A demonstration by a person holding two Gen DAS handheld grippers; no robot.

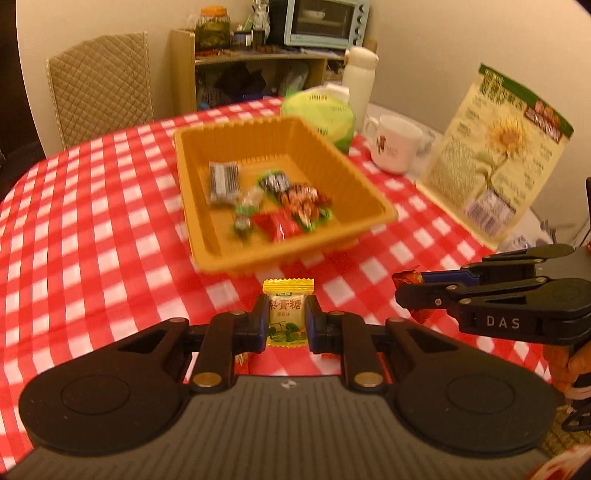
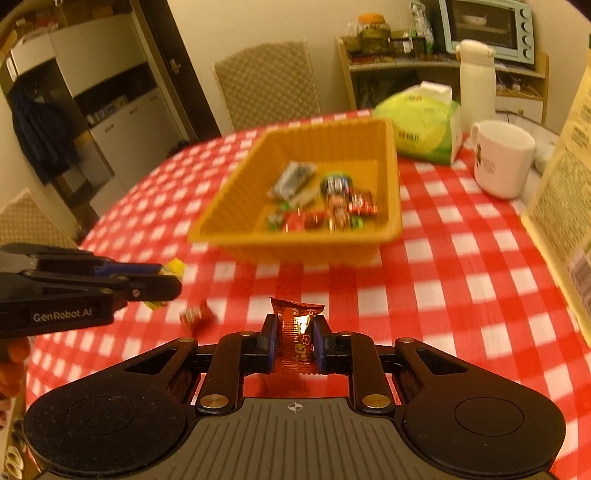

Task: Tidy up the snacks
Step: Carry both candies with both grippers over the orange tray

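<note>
My left gripper [image 1: 286, 314] is shut on a yellow wrapped candy [image 1: 287, 312], held above the red checked tablecloth. At the right edge of the left wrist view my right gripper [image 1: 404, 291] pinches a red foil candy [image 1: 406, 277]. In the right wrist view that gripper [image 2: 295, 334] is shut on the red-orange foil candy [image 2: 297, 332]. The left gripper [image 2: 170, 280] shows at the left there, with the yellow candy [image 2: 174, 267] between its pads. Ahead of both stands an orange tray [image 1: 207, 206] [image 2: 236, 218] holding several wrapped snacks [image 1: 280, 206] [image 2: 325, 199]. One small red candy [image 2: 197, 317] lies loose on the cloth.
Behind the tray sit a green tissue pack [image 1: 321, 114], a white mug [image 1: 395, 147], a white bottle [image 1: 358, 81] and an upright sunflower-print snack bag [image 1: 495, 155]. A quilted chair [image 1: 99, 85] and a shelf with a toaster oven [image 1: 321, 20] stand beyond the table.
</note>
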